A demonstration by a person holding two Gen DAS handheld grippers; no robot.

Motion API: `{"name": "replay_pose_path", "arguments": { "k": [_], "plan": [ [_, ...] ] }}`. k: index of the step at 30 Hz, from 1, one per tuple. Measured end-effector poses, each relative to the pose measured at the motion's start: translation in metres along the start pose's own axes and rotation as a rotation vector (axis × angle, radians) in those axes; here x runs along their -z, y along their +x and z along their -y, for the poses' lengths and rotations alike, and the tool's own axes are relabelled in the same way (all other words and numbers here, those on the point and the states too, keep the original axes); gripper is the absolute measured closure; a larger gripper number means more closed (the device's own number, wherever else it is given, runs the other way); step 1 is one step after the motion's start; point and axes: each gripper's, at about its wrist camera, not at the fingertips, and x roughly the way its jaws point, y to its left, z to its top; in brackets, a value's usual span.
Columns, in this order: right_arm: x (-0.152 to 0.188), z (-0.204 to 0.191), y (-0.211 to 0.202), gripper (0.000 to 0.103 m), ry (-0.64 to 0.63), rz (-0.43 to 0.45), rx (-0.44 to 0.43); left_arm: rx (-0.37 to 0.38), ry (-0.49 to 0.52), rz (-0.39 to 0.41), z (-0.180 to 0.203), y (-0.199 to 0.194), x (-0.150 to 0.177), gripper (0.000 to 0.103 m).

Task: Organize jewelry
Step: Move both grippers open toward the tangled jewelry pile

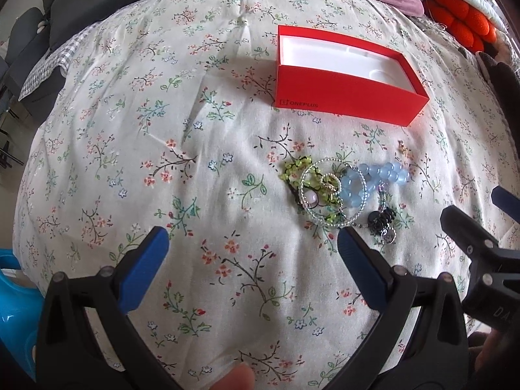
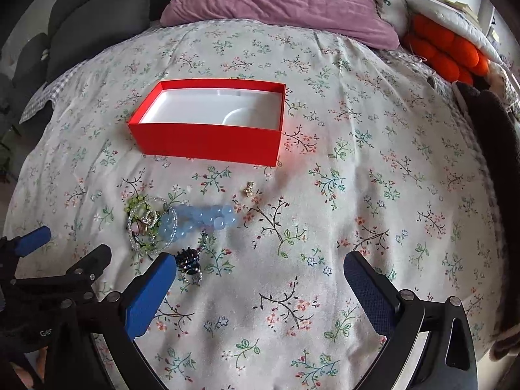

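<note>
An open red box (image 1: 344,94) with a white inside stands on the floral bedspread; it also shows in the right wrist view (image 2: 208,143). In front of it lies a tangled jewelry pile: a blue bead bracelet (image 1: 377,175) (image 2: 201,217), a green bead piece (image 1: 299,172) (image 2: 139,204), a silver chain ring (image 1: 331,191), a dark beaded piece (image 1: 383,221) (image 2: 188,260). A small gold piece (image 1: 403,148) (image 2: 248,190) lies apart. My left gripper (image 1: 253,237) is open and empty, left of the pile. My right gripper (image 2: 260,266) is open and empty, its left finger beside the dark piece.
A purple pillow (image 2: 279,3) and an orange knitted cushion (image 2: 445,52) lie at the back of the bed. Dark cushions (image 2: 84,22) are at the back left. A blue plastic object (image 1: 16,302) is at the left edge. A dark cloth (image 2: 497,136) lies at the right.
</note>
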Motion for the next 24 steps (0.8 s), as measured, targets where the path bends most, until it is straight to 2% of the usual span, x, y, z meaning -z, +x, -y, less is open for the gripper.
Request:
{"name": "replay_pose_path", "arguments": {
  "k": [24],
  "plan": [
    [0.0012, 0.0003, 0.0013, 0.0, 0.002, -0.013, -0.008, -0.003, -0.018, 0.017, -0.0059, -0.0044, -0.0031, 0.0]
  ]
}}
